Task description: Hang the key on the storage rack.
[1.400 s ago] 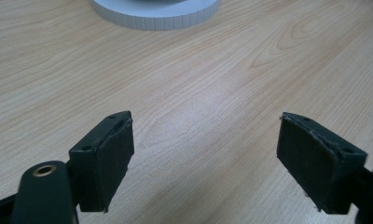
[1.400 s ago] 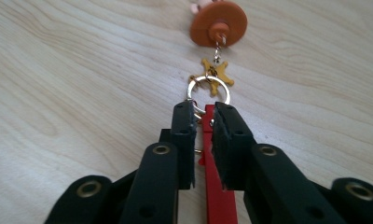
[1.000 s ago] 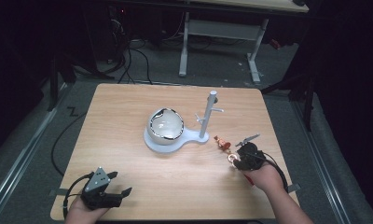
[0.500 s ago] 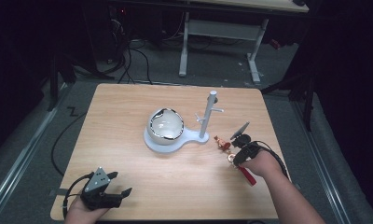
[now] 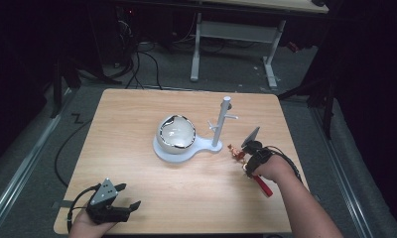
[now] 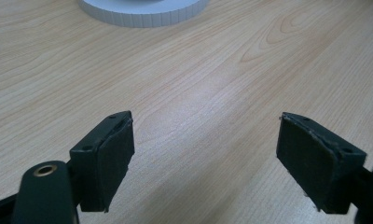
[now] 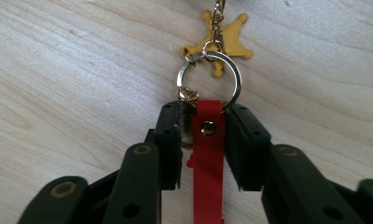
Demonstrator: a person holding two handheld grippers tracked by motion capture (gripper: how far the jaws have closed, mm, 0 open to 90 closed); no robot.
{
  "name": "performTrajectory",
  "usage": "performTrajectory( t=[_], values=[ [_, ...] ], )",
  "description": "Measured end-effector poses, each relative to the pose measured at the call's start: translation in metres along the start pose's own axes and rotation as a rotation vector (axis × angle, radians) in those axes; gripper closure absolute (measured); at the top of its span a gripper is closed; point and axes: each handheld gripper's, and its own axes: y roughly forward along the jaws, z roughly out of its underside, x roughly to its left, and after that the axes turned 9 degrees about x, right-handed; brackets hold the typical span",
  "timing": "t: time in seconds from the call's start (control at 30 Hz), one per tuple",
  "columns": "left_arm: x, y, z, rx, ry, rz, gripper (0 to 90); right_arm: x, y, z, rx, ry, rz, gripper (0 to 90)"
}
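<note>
We squeeze the right gripper (image 7: 203,140) tight on the red strap (image 7: 207,154) of the keychain (image 5: 234,151), which lies at the white stand's (image 5: 221,124) four o'clock, and lift slowly, while the left gripper (image 5: 118,204) rests wide open.

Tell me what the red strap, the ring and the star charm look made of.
Red strap: matte, likely silicone or faux leather, fastened by a metal stud. Ring: polished metal, judging by bright reflections. Star charm: dull yellow, probably rubber or plastic; no shine.
</note>
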Motion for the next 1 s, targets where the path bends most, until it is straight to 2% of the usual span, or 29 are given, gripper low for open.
performTrajectory(
  t=[0.13,0.2,0.27,0.4,0.47,0.6,0.67,0.73,0.83,0.87,0.93,1.0],
  values=[
    [0.0,0.0,0.0,0.0,0.002,0.0,19.8,0.002,0.0,-0.001,0.001,-0.026,-0.011,71.6],
    [0.0,0.0,0.0,0.0,0.002,0.0,19.8,0.004,0.0,-0.001,0.005,-0.027,-0.005,72.5],
    [0.0,0.0,0.0,0.001,0.003,0.0,19.8,0.004,0.0,-0.001,0.0,-0.058,0.003,72.8],
    [0.0,0.0,0.0,0.002,0.002,0.001,19.8,0.007,-0.002,-0.001,0.0,-0.059,0.021,74.5],
    [0.0,0.0,0.0,0.003,0.001,0.002,19.8,0.008,-0.004,0.001,-0.002,-0.077,0.034,74.7],
    [0.0,0.001,0.0,0.005,0.006,0.001,19.8,0.006,-0.016,0.005,-0.017,-0.094,0.032,74.8],
    [-0.001,0.001,0.0,0.005,0.006,0.001,19.8,0.007,-0.022,0.007,-0.017,-0.071,0.033,74.8],
    [-0.001,0.001,0.0,0.006,0.007,0.001,19.8,0.006,-0.028,0.009,-0.03,-0.096,0.036,74.8],
    [-0.001,0.001,0.0,0.005,0.006,0.001,19.8,0.006,-0.038,0.013,-0.041,-0.094,0.039,74.8],
    [-0.001,0.001,0.0,0.006,0.006,0.001,19.8,0.006,-0.047,0.016,-0.051,-0.096,0.04,74.8],
    [-0.001,0.001,0.0,0.007,0.006,0.002,19.8,0.006,-0.05,0.017,-0.054,-0.101,0.046,74.8],
    [-0.001,0.001,0.0,0.006,0.006,0.002,19.8,0.008,-0.066,0.022,-0.066,-0.103,0.053,74.8]
  ],
)
